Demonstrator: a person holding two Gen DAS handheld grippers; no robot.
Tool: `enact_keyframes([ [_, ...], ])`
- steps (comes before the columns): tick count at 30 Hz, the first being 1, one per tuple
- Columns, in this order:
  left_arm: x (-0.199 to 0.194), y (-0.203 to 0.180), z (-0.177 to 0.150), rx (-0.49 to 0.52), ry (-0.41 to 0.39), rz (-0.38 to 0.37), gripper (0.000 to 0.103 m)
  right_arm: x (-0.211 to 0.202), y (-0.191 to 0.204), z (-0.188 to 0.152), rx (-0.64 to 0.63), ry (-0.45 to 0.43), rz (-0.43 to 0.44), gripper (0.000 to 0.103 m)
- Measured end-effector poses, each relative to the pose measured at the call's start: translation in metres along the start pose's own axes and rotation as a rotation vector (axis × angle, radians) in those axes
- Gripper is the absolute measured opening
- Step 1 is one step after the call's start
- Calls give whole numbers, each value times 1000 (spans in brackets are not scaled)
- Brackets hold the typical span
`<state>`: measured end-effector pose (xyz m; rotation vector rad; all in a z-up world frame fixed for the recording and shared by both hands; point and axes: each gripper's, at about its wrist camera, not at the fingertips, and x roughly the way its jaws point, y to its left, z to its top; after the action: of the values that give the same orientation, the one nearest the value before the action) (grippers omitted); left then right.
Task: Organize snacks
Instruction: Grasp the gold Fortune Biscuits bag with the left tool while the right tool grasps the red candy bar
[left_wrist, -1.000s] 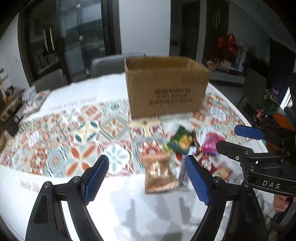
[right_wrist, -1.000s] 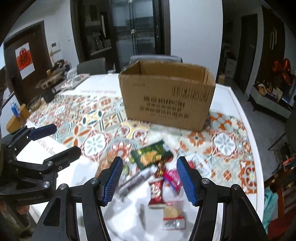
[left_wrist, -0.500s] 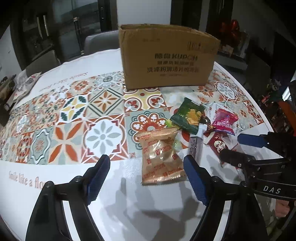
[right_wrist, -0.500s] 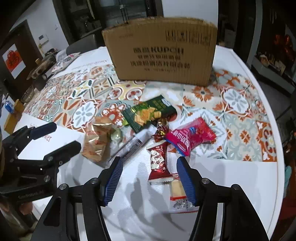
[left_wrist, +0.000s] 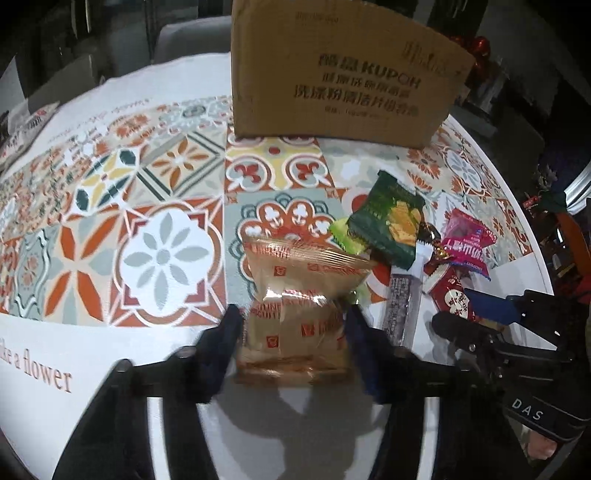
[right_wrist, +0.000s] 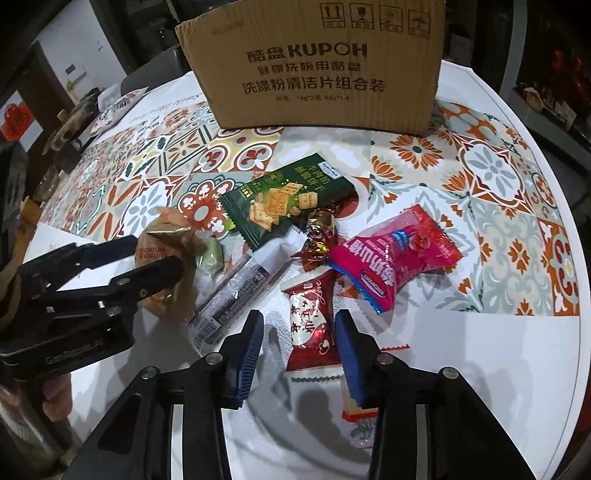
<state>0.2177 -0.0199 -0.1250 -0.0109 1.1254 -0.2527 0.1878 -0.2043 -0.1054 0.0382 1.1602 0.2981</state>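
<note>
My left gripper (left_wrist: 293, 325) points down at the table, its jaws closing, and its blue pads press both sides of a gold biscuit packet (left_wrist: 295, 295). The right wrist view shows that gripper (right_wrist: 159, 254) at the left around the same packet (right_wrist: 166, 236). My right gripper (right_wrist: 299, 332) is closing too, with a red candy packet (right_wrist: 308, 317) between its pads and a gap left on the packet's left side. Close by lie a green cracker packet (right_wrist: 284, 199), a pink packet (right_wrist: 391, 258) and a long dark stick packet (right_wrist: 236, 288).
An open cardboard box (right_wrist: 317, 66) stands behind the snacks on the tiled-pattern tablecloth (right_wrist: 491, 173). A gold-wrapped candy (right_wrist: 319, 229) and a pale green one (right_wrist: 212, 254) lie in the pile. A small white packet (right_wrist: 354, 413) lies under my right gripper. The round table's edge curves along the right.
Both grippers have sunk toward the table and tilted further down. The left jaws have narrowed onto the gold packet. The right jaws have narrowed around the red packet.
</note>
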Motion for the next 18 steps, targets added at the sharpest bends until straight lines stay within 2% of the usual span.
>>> enact_keyframes([
  [3, -3, -1, -1, 6, -6, 2, 40, 1, 0, 0, -5, -2, -5, 24],
  [10, -14, -7, -4, 30, -38, 15, 39, -3, 0, -2, 6, -12, 21, 24],
  [18, -36, -14, -4, 45, -86, 7, 39, -28, 1, -1, 10, -80, 34, 23],
])
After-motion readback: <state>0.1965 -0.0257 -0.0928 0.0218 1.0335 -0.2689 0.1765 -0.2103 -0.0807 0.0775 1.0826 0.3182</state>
